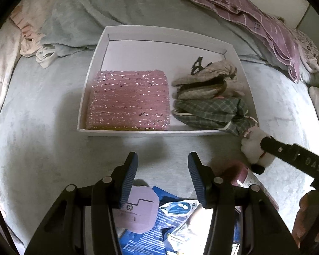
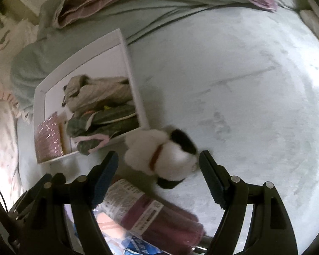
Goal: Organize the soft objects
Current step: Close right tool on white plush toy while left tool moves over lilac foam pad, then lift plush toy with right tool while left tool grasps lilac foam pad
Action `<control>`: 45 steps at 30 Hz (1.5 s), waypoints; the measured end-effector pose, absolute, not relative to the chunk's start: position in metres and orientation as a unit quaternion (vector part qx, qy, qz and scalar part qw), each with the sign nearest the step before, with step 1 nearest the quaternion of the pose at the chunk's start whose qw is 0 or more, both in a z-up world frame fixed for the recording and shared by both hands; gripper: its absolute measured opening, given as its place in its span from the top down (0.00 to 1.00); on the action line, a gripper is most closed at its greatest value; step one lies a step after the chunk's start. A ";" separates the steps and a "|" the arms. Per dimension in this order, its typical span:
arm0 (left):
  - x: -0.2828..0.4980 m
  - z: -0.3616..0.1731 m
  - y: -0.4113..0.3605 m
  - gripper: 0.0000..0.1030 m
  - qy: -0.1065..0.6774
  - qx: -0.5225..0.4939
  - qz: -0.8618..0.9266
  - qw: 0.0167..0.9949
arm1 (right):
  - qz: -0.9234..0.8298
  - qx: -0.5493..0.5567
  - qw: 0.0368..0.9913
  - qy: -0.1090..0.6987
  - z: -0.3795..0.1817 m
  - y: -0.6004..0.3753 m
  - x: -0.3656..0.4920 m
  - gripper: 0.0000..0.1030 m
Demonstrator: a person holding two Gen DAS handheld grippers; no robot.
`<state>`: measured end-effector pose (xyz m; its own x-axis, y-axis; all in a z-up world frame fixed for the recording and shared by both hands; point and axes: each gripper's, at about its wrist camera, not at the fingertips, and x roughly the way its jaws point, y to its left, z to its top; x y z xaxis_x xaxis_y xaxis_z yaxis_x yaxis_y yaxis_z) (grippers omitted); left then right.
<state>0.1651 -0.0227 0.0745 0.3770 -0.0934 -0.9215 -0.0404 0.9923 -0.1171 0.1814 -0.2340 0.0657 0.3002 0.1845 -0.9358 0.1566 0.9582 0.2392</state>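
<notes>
- The pale blue-grey plush bedspread [image 1: 53, 110] carries everything in view; rumpled bedding lies along its far side.
- The shallow white rectangular tray [image 1: 159, 33] sits on the bedspread ahead of both grippers. Its back half is bare.
- Inside it, a glittery pink square pad [image 1: 128, 101] fills the front left part, and a pile of folded beige and green-checked cloths [image 1: 210, 97] fills the front right part, one green corner spilling over the near rim.
- The small white plush toy dog with black ears and a red collar [image 2: 163, 155] lies outside the tray, just off its near right corner.
- In the right wrist view the toy lies between the two fingers of the right gripper [image 2: 158, 159], closer to the finger on the right of that view. The jaws stand wide; the pads do not appear to press on the toy, though motion blur leaves this unsure.
- The toy's long axis runs roughly across the gap, from one finger toward the other.
- The left gripper [image 1: 162, 159] hovers with jaws parted and nothing between them, pointing at the tray's near rim, with the toy well off to its right.
- The right hand is clearly nearer, so the pick looks to be its job; the tray lies beyond and to the left.
</notes>
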 end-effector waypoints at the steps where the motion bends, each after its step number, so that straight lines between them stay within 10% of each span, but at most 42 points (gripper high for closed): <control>1: 0.165 0.075 -0.020 0.52 0.559 -0.064 -0.016 0.827 | 0.008 0.143 0.791 0.595 0.062 -0.232 0.182 0.24; 14: 0.171 0.068 0.001 0.52 0.567 -0.094 -0.026 0.818 | -0.004 0.172 0.780 0.602 0.045 -0.247 0.187 0.41; 34: 0.168 0.056 0.013 0.52 0.595 -0.095 -0.021 0.798 | 0.014 0.202 0.764 0.613 0.031 -0.266 0.194 0.32; 45: 0.142 0.061 0.020 0.52 0.623 -0.066 -0.053 0.777 | 0.006 0.174 0.786 0.593 0.049 -0.257 0.187 0.45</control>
